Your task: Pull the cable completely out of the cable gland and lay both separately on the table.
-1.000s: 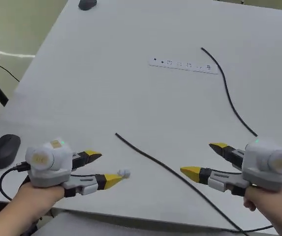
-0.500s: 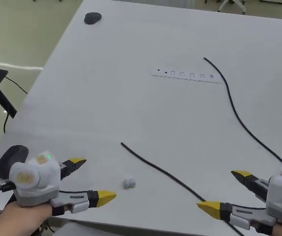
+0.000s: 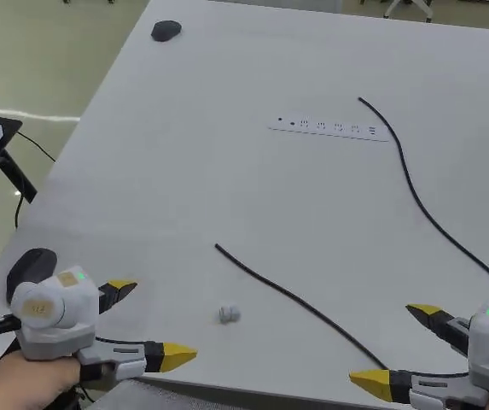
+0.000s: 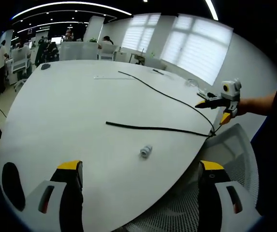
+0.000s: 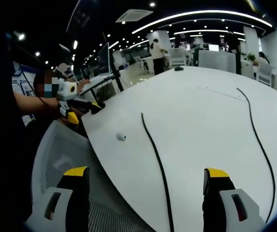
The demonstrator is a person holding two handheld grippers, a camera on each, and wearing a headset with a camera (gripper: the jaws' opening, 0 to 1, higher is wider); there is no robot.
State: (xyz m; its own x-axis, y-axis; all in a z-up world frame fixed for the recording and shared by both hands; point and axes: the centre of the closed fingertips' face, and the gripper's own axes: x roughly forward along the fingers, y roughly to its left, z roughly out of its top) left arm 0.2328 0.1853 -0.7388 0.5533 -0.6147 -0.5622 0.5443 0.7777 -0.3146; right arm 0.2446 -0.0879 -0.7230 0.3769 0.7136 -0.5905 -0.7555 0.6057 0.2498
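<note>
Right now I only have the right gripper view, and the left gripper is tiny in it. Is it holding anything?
Observer: No. In its own view the left gripper has its jaws spread wide with nothing between them. The cable gland lies on the table ahead of it.
Operator: Anything beside it I could knock?
Observer: In the head view a black mouse lies at the table edge, right by it.
Operator: Where does the cable go below my picture?
Observer: In the left gripper view the cable runs to the table's near edge, by the right gripper.
</note>
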